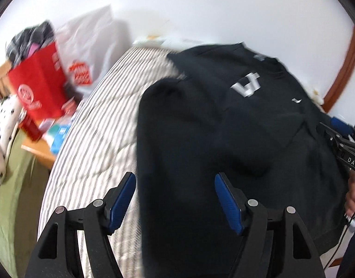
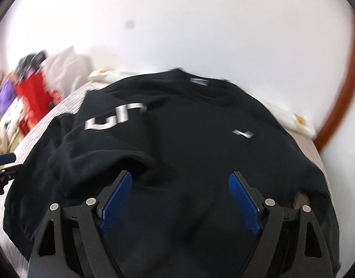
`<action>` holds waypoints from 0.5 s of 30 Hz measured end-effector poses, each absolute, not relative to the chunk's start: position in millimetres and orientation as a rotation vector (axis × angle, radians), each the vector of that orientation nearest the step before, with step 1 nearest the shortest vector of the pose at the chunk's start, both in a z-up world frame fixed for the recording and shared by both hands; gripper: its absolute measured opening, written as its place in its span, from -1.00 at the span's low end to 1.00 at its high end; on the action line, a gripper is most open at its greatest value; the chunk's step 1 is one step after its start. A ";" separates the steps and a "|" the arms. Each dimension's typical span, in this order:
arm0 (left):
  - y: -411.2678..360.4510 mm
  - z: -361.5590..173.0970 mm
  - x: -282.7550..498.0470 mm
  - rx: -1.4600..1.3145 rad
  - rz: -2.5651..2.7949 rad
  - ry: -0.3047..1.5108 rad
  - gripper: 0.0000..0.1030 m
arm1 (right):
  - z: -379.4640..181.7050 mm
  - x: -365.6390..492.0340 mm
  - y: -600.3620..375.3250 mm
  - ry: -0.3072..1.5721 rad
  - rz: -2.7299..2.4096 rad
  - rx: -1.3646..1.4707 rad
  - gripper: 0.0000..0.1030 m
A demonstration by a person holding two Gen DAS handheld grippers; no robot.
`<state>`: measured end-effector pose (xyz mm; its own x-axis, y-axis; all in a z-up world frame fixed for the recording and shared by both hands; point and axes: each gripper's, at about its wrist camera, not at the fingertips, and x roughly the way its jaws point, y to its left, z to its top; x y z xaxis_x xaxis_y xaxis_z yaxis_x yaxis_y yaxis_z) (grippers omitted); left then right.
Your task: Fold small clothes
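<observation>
A black sweatshirt (image 1: 223, 139) with white lettering lies spread on a striped bed cover (image 1: 96, 125); one sleeve is folded over its body. My left gripper (image 1: 175, 178) is open and empty, its blue fingers straddling the garment's left edge. My right gripper (image 2: 180, 176) is open and empty over the sweatshirt (image 2: 189, 143) near its lower part, by the folded sleeve end. The right gripper also shows at the right edge of the left wrist view (image 1: 339, 139), and the left gripper at the left edge of the right wrist view (image 2: 4, 164).
A red bag (image 1: 38, 85) stuffed with clothes, a white plastic bag (image 1: 89, 46) and small boxes stand left of the bed on a wooden surface. A spotted pillow (image 1: 4, 127) lies on green bedding. A white wall and a brown wooden frame (image 1: 344, 69) lie behind.
</observation>
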<state>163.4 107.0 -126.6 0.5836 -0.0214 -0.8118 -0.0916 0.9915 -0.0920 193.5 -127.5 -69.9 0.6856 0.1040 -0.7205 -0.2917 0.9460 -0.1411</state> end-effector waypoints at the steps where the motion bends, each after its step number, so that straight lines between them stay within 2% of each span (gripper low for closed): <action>1: 111.9 -132.0 162.2 -0.139 0.039 0.953 0.34 | -73.6 193.2 -118.0 0.788 0.239 -0.291 0.53; 7: 115.6 -160.8 180.4 -0.163 0.044 1.010 0.34 | -109.5 208.0 -69.9 0.788 0.302 -0.501 0.53; 9: 117.0 -166.3 181.4 -0.168 0.066 1.017 0.35 | -112.9 212.9 -62.0 0.761 0.326 -0.500 0.40; 10: 116.3 -166.2 182.6 -0.165 0.076 1.003 0.34 | -112.2 215.5 -58.3 0.741 0.356 -0.485 0.13; 11: 115.7 -167.2 184.8 -0.163 0.083 1.010 0.35 | -111.1 217.3 -56.3 0.722 0.387 -0.467 -0.24; 12: 115.1 -167.4 185.8 -0.158 0.087 1.011 0.35 | -107.9 220.9 -54.8 0.696 0.425 -0.433 -0.39; 13: 114.2 -168.0 187.4 -0.152 0.096 1.015 0.35 | -105.5 224.0 -56.4 0.684 0.437 -0.411 -0.69; 15: 111.7 -167.8 186.8 -0.140 0.103 1.018 0.35 | -96.0 234.2 -69.9 0.666 0.440 -0.303 -0.77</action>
<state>186.8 111.7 -167.8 0.5211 0.0207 -0.8533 -0.1511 0.9861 -0.0683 234.2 -69.9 -96.0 0.7002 0.2936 -0.6507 -0.4835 0.8657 -0.1296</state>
